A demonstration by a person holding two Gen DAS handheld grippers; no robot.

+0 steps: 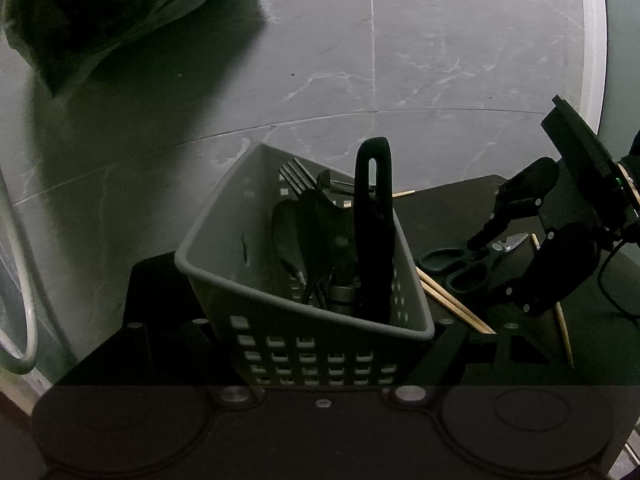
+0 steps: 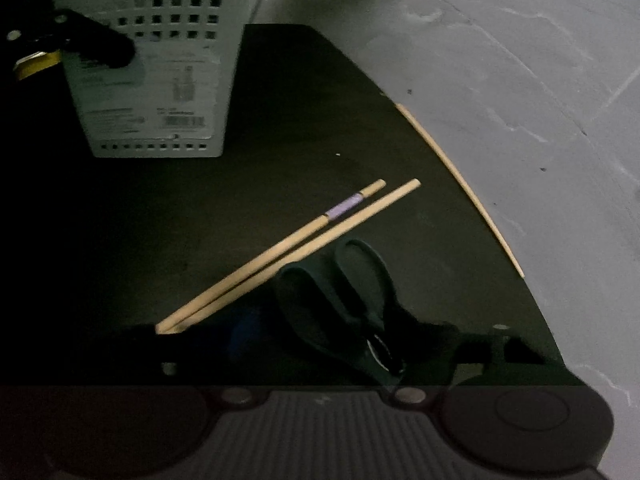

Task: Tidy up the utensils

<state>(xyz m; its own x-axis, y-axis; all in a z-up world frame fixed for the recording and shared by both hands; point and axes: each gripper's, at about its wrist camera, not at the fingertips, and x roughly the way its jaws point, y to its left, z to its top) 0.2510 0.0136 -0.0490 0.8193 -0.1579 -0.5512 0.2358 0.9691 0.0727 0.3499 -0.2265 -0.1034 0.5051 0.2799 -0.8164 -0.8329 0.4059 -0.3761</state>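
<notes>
A grey perforated basket (image 1: 224, 280) stands on the black mat (image 1: 452, 208) and holds several black utensils, among them a tall looped spatula handle (image 1: 374, 216) and forks (image 1: 296, 176). My left gripper (image 1: 296, 340) is shut on the basket's sides; one of its fingers (image 2: 100, 44) presses the basket wall (image 2: 160, 80) in the right wrist view. Dark-handled scissors (image 2: 352, 296) lie flat on the mat. My right gripper (image 2: 340, 336) straddles them, jaws apart, and one fingertip (image 1: 480, 245) touches near the scissors (image 1: 460, 268) pivot. A pair of wooden chopsticks (image 2: 288, 248) lies beside the scissors.
A single chopstick (image 2: 460, 188) lies along the mat's (image 2: 280, 120) curved edge. Another chopstick (image 1: 564, 328) lies under the right gripper. A clear bag of dark contents (image 1: 100, 12) sits far left on the grey marbled counter (image 1: 440, 60). A white loop (image 1: 24, 300) hangs at the left.
</notes>
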